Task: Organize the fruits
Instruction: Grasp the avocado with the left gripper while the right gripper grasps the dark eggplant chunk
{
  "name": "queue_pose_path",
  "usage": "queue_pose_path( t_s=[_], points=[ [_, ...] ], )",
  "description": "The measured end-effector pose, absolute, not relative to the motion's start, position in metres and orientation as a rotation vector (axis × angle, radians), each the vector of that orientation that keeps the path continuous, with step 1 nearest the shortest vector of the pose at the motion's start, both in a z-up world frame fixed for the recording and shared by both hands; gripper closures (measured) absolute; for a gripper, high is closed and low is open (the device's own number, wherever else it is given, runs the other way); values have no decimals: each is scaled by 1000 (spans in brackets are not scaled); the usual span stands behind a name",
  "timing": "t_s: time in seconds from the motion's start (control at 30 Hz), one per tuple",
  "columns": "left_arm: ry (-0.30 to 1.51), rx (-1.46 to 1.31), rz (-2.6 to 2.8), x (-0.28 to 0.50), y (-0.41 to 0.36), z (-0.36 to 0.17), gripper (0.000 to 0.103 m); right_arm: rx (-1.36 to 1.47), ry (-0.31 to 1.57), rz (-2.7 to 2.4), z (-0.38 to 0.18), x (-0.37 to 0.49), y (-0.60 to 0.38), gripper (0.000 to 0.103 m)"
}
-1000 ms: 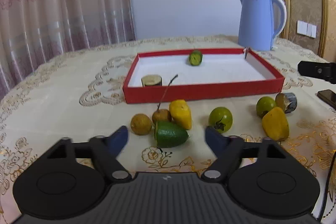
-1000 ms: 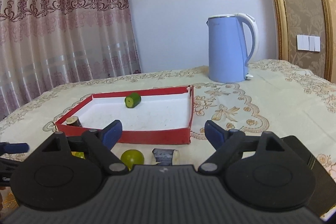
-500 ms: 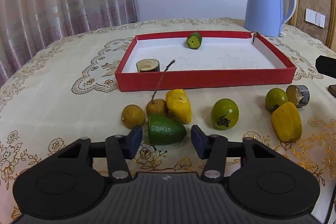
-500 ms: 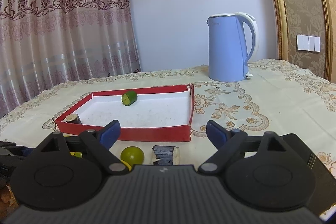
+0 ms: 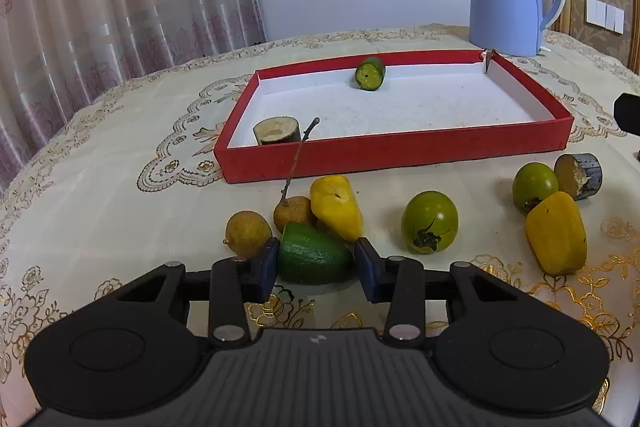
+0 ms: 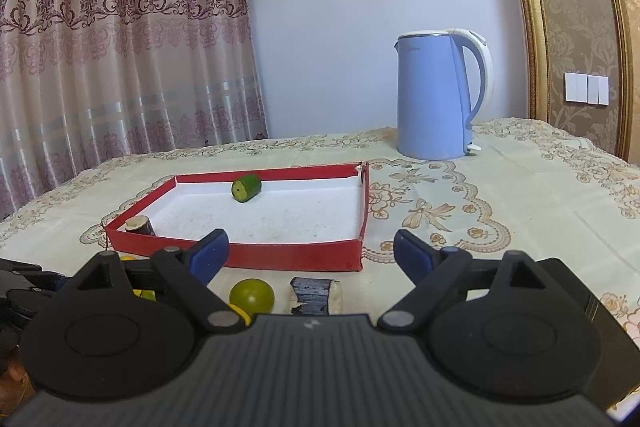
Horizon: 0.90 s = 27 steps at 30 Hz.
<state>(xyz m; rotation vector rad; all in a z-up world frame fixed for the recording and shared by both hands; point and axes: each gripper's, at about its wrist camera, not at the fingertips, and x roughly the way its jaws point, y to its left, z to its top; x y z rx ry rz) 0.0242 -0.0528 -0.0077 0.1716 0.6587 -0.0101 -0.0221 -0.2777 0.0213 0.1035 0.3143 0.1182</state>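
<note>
Two hand-held grippers are low over the worktop (image 5: 100, 187). Left hand-held gripper (image 5: 316, 261) has its blue pads pressed on both sides of a green avocado piece (image 5: 314, 255) in front of the red tray (image 5: 392, 151). Right hand-held gripper (image 6: 312, 251) is level, its fingers spread wide with nothing between. Two cut pieces lie in the tray. Outside it: two brown longans, two yellow pieces, two green round fruits, one dark cut piece
</note>
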Motion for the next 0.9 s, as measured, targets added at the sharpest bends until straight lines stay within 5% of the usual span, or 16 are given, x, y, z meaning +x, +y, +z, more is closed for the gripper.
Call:
queue_pose_path(
  t_s=[0.9],
  points=[
    [514,168,-11,-12,-36,8,65,128,355,128,17,-19,-288,15]
  ],
)
